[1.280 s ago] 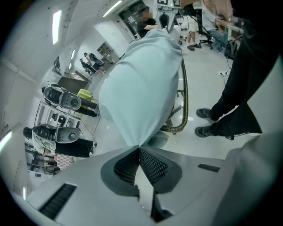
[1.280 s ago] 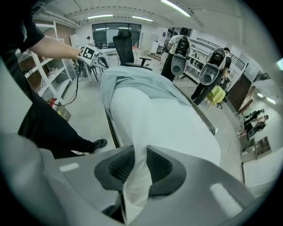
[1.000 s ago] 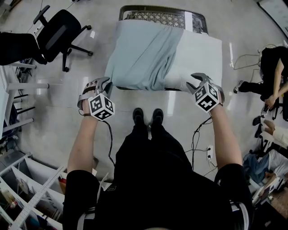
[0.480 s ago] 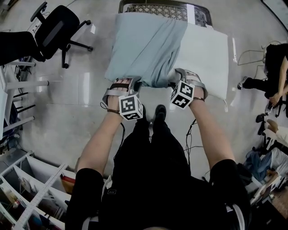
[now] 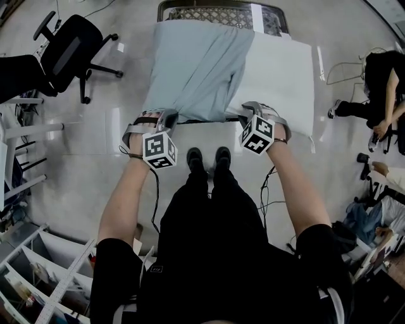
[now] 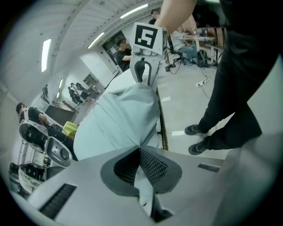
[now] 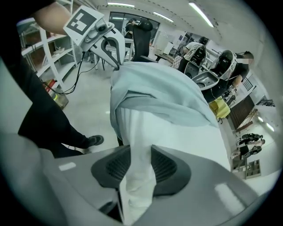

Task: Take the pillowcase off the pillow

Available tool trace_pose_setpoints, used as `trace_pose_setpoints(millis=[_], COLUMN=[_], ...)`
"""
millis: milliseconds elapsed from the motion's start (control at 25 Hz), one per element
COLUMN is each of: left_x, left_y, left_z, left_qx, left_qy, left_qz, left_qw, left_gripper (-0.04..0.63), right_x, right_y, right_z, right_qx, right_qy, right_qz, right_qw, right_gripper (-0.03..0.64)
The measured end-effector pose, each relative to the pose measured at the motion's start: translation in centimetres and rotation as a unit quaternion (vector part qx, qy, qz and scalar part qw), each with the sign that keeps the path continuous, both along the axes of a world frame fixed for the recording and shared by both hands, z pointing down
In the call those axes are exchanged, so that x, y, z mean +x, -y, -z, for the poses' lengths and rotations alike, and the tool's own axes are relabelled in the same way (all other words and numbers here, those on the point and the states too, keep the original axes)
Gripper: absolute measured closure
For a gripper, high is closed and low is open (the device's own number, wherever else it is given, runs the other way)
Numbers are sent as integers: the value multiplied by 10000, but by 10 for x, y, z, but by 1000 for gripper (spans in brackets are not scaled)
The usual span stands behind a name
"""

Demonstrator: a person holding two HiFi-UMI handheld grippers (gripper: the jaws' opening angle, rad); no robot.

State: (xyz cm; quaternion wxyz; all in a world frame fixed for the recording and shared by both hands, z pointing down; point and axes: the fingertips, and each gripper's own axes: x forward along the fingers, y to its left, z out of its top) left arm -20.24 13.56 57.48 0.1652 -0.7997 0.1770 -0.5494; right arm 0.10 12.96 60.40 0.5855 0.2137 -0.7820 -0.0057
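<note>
Jaws of the left gripper have just closed hard on a thin fold of the pale blue pillowcase, at its near left corner. Those of the right gripper have just been closing too and now pinch a thick wad of the white pillow, on its near edge just beside the case's open hem. The pillow lies across a wire rack, its long axis running left to right before the person, blue-sheathed on the left and bare on the right. The case probably has to slide off leftward along that axis, so the left gripper pulls while the right anchors.
</note>
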Motion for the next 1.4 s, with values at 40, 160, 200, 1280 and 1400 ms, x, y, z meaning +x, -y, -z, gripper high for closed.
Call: trace_pose_setpoints(millis=[40,160,200,1280,1400], left_x=[3,22,28,109,111], left_y=[-4,-5,0,349,348], left_z=[2,21,31,-7,-20], left_qx=[-171,-470,-419,-2721,-3207], left_qy=[-176,-647,-732,-687,-482], left_qz=[-23,-32,-48,778,671], left_qw=[9997,9968,9964,9567,9436], left_gripper=[588,583,583,462,462], right_x=[1,10,13,81,81], right_y=[-1,2,6,294,289], right_z=[1,11,17,-16,-34], right_qx=[-16,-28,-54,-2113,-2818], right_qy=[0,64,130,688,716], right_qz=[-25,-160,-256,243,456], right_qw=[10000,9998,9996,9747,9557], right_gripper=[463,433,431,131,108])
